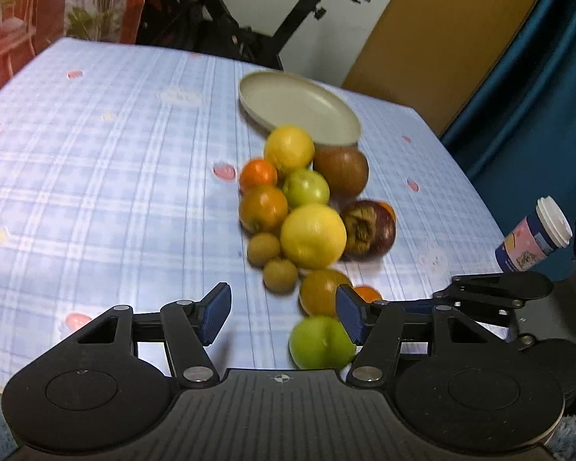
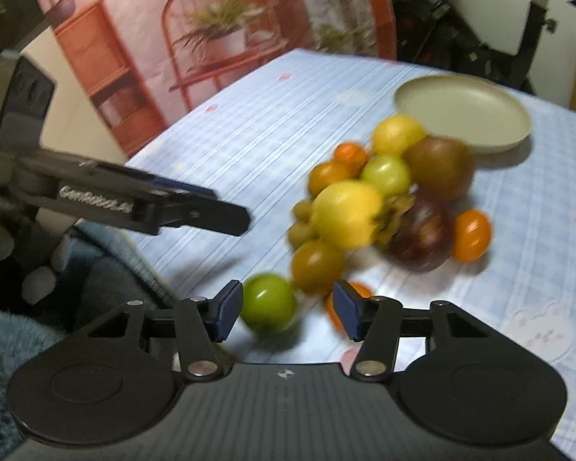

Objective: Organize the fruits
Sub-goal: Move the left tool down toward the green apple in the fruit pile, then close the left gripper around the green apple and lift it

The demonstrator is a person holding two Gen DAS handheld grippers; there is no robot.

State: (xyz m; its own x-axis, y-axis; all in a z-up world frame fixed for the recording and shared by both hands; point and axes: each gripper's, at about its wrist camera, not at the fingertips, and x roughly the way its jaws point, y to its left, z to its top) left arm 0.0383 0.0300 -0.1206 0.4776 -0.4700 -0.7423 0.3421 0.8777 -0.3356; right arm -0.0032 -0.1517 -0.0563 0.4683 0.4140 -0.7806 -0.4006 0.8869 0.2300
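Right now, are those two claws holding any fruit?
No. The left gripper and right gripper both hover open near the green fruit, gripping nothing.

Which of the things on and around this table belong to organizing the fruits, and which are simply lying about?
Belonging to the job: the pile of fruit, the empty plate behind it, the left gripper and the right gripper.

Lying about: the lidded cup, the exercise bike, the blue curtain.
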